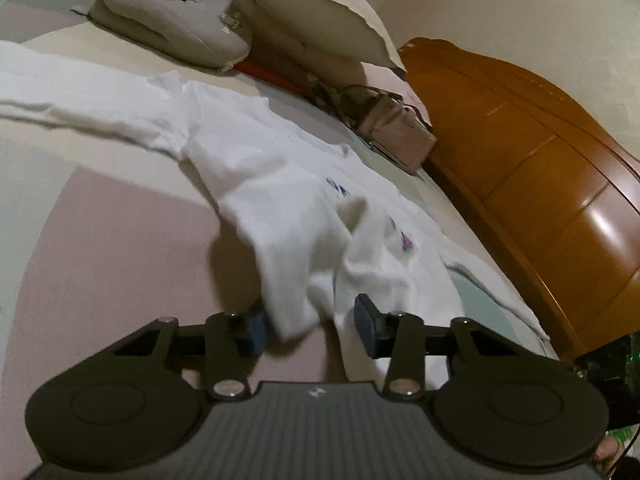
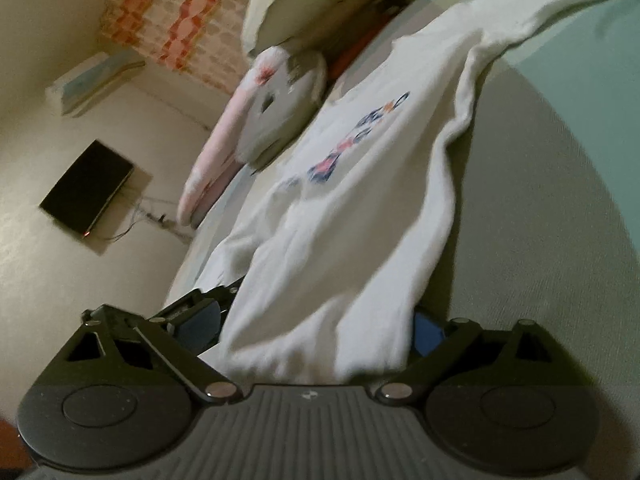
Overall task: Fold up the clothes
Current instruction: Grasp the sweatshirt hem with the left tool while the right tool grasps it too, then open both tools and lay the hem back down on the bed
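Note:
A white long-sleeved shirt [image 1: 256,160] with a blue and red print lies spread on the bed. In the left wrist view its hem corner hangs between the fingers of my left gripper [image 1: 312,324], which stand apart with the cloth loose between them. In the right wrist view the shirt [image 2: 360,184] runs from the pillows down to my right gripper [image 2: 316,332]. Its hem fills the wide gap between the blue pads, which are mostly hidden behind the cloth.
The bed sheet [image 1: 100,240] is pink, cream and pale green. Grey and cream pillows [image 1: 172,16] lie at the head, with a pink bag [image 1: 392,128] beside an orange wooden headboard [image 1: 540,184]. A wall-mounted black screen [image 2: 86,188] and an air conditioner [image 2: 92,80] show beyond the bed.

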A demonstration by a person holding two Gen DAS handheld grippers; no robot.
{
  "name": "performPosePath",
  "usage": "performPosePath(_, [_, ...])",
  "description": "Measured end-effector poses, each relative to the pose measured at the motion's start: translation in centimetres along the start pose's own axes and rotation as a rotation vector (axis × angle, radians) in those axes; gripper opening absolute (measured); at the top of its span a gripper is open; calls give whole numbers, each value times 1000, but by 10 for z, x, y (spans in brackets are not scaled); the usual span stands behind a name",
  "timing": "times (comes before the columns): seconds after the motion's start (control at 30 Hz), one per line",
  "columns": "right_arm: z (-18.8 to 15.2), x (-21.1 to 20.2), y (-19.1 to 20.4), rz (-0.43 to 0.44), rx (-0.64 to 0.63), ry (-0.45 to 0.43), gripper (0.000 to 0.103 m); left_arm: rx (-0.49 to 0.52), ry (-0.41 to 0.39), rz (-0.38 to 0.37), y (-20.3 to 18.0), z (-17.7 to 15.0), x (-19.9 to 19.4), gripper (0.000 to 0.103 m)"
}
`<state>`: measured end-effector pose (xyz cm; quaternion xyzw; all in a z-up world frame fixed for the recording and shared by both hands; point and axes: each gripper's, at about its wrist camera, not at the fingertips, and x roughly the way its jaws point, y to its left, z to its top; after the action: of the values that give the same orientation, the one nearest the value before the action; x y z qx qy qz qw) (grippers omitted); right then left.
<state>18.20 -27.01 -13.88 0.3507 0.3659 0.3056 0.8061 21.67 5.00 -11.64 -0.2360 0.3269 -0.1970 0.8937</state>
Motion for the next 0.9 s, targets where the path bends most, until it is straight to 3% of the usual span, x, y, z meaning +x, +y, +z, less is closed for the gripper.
performPosePath(0.07, [-5, 1, 3, -40, -43, 0, 88, 6, -15, 16, 3, -1, 0, 22])
performPosePath(0.13, [-3, 3, -4, -80, -7, -6, 59, -53, -27, 25, 9, 4, 3, 13])
performPosePath(0.17, [-1, 4, -9, -98, 21, -10, 49, -76, -35, 22, 11, 7, 4, 13])
performPosePath(0.2, [1, 5, -14, -116, 48, -14, 26, -92, -42, 20, 12, 9, 4, 12])
performPosePath(0.23, [2, 4, -19, -132, 76, -12, 13, -82, -46, 21, 10, 10, 2, 9])
performPosePath(0.6, [24, -66, 17, -166, -13, -163, 12, 47, -130, -23, -35, 27, -75, 7])
performPosePath(0.77, [40, -103, 26, -218, -39, -230, 9, 60, -123, 7, -44, 37, -103, 7])
performPosePath(0.9, [44, -110, 11, -305, 17, -242, 12, 31, -93, 65, -35, 33, -106, 7])
